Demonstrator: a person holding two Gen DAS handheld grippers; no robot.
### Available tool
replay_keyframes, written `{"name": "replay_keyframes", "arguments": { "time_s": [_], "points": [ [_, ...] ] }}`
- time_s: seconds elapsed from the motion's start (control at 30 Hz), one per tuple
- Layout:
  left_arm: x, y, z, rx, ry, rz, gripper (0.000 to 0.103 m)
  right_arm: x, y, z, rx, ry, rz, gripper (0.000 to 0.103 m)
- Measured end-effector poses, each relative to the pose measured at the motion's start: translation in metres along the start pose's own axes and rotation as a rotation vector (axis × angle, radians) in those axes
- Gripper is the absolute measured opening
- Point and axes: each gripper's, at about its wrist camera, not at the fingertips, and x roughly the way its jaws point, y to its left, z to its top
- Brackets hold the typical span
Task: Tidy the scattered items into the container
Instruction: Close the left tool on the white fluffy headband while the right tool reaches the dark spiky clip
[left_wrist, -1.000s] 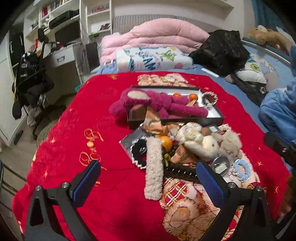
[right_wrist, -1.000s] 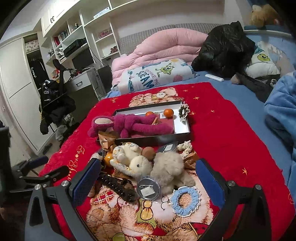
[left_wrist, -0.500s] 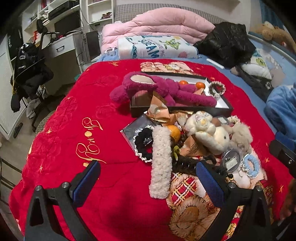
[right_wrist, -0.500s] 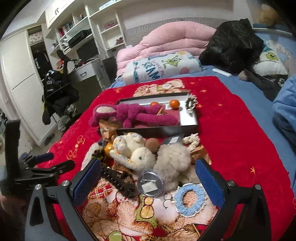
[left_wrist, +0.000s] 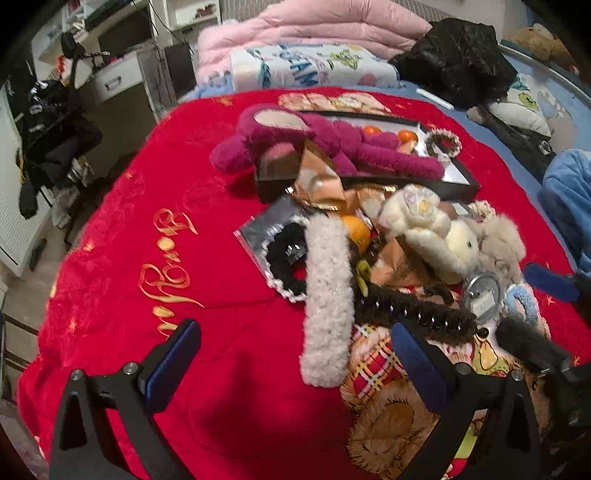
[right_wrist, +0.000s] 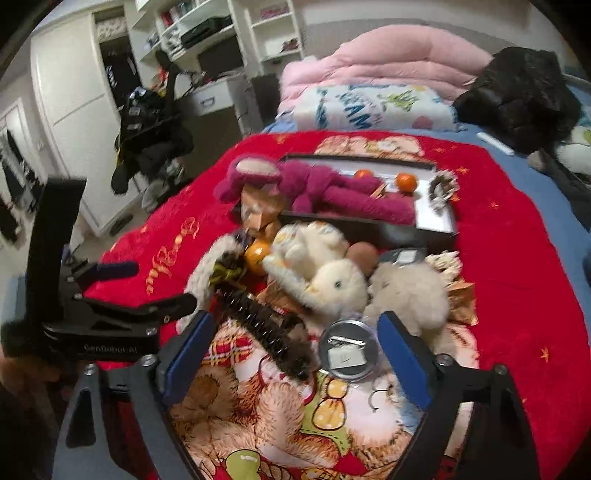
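On red bedspread (left_wrist: 155, 206) by shelves, cluttered toys, left gripper (left_wrist: 295, 354) wide and empty, right gripper (right_wrist: 291, 343) closing, empty, over round tin (right_wrist: 349, 349)

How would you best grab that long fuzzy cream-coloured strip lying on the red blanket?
Pinch the long cream strip across its narrow width at the near free end, coming from above. That end lies alone on the red blanket; its far end is crowded by the black scrunchie and orange.
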Motion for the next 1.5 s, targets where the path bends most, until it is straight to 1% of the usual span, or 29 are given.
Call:
{"name": "replay_keyframes", "arguments": {
  "time_s": [0.07, 0.13, 0.3, 0.4, 0.57, 0.6, 0.67, 0.77, 0.83, 0.87, 0.97, 1.23, 1.3, 1.33, 1.4, 1.47, 1.5],
  "points": [
    [0.005, -0.002, -0.001, 0.006, 0.021, -0.005, 0.103, 0.009, 0.004, -0.002, -0.021, 0.034, 0.009, 0.078],
    [0.009, -0.005, -0.003, 0.026, 0.033, 0.023, 0.103, 0.02, 0.008, -0.005, -0.044, 0.077, 0.012, 0.076],
    [0.019, -0.006, -0.004, 0.033, 0.064, 0.021, 0.103, 0.039, 0.006, -0.011, -0.028, 0.144, 0.052, 0.074],
    [0.024, -0.007, -0.005, 0.042, 0.078, 0.035, 0.103, 0.051, 0.002, -0.014, -0.02, 0.17, 0.056, 0.073],
    [0.037, -0.006, -0.007, 0.033, 0.106, 0.055, 0.103, 0.056, -0.003, -0.014, -0.011, 0.164, 0.086, 0.073],
    [0.039, -0.005, -0.007, 0.031, 0.111, 0.059, 0.103, 0.057, -0.002, -0.014, -0.012, 0.161, 0.094, 0.072],
    [0.043, -0.004, -0.008, 0.029, 0.118, 0.066, 0.103, 0.06, 0.0, -0.014, -0.022, 0.167, 0.106, 0.064],
    [0.046, -0.005, -0.01, 0.034, 0.124, 0.073, 0.103, 0.071, 0.006, -0.018, -0.059, 0.211, 0.091, 0.054],
    [0.048, -0.007, -0.011, 0.042, 0.12, 0.075, 0.103, 0.078, 0.006, -0.02, -0.062, 0.234, 0.075, 0.051],
    [0.049, -0.008, -0.011, 0.044, 0.121, 0.075, 0.103, 0.081, 0.005, -0.022, -0.057, 0.243, 0.07, 0.047],
    [0.052, -0.009, -0.013, 0.048, 0.122, 0.077, 0.103, 0.082, 0.001, -0.023, -0.028, 0.233, 0.061, 0.042],
    [0.052, -0.01, -0.016, 0.041, 0.109, 0.077, 0.103, 0.086, 0.0, -0.021, -0.013, 0.233, 0.039, 0.041],
    [0.052, -0.011, -0.016, 0.044, 0.106, 0.082, 0.102, 0.088, 0.0, -0.023, 0.015, 0.236, 0.042, 0.041],
    [0.052, -0.011, -0.017, 0.044, 0.106, 0.082, 0.101, 0.084, 0.0, -0.023, 0.022, 0.237, 0.043, 0.041],
    [0.051, -0.012, -0.017, 0.044, 0.109, 0.068, 0.094, 0.085, 0.0, -0.023, 0.024, 0.237, 0.042, 0.041],
    [0.05, -0.011, -0.018, 0.034, 0.114, 0.066, 0.076, 0.085, -0.001, -0.023, 0.022, 0.237, 0.039, 0.041],
    [0.05, -0.01, -0.018, 0.02, 0.118, 0.058, 0.07, 0.086, -0.001, -0.023, 0.02, 0.236, 0.036, 0.041]
  ]
}}
